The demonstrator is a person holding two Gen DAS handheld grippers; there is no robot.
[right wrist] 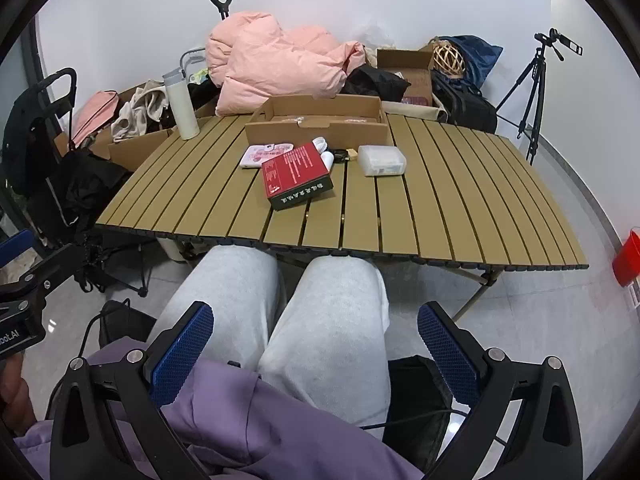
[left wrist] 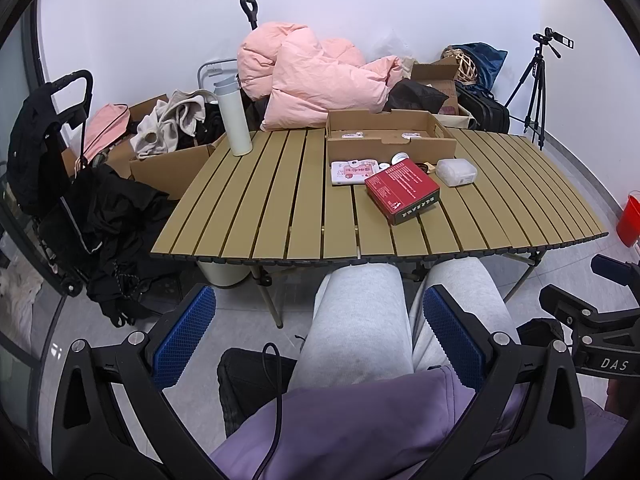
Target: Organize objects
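We have not yet begun: the left gripper (left wrist: 320, 344) and the right gripper (right wrist: 316, 344) both hang above our knees, well short of the slatted table (left wrist: 248, 216), and each has its blue fingers spread wide apart with nothing between them. We take the open cardboard box (left wrist: 390, 145) at the far side of the table as our landmark. The things to organize lie just in front of this box: the red box (left wrist: 402, 190) is nearest to us, the pink-and-white packet (left wrist: 354, 172) is at its left and close to the cardboard wall, the translucent plastic case (left wrist: 457, 171) is at its right, and some small white round pieces (left wrist: 399, 158) sit between the red box and the cardboard wall. We judge that the first risk is crowding: the red box is touching or almost touching the small pieces, so a finger coming down behind it may push them against the wall or off their place. The small pieces are also partly hidden behind the red box, and we cannot tell how many they are. The gaps between the slats may catch a fingertip. The tall white bottle (left wrist: 234, 118), far to the left of the cardboard box, looks easy to tip if an arm sweeps wide. Finally, two grippers reaching into one small cluster may hit each other.
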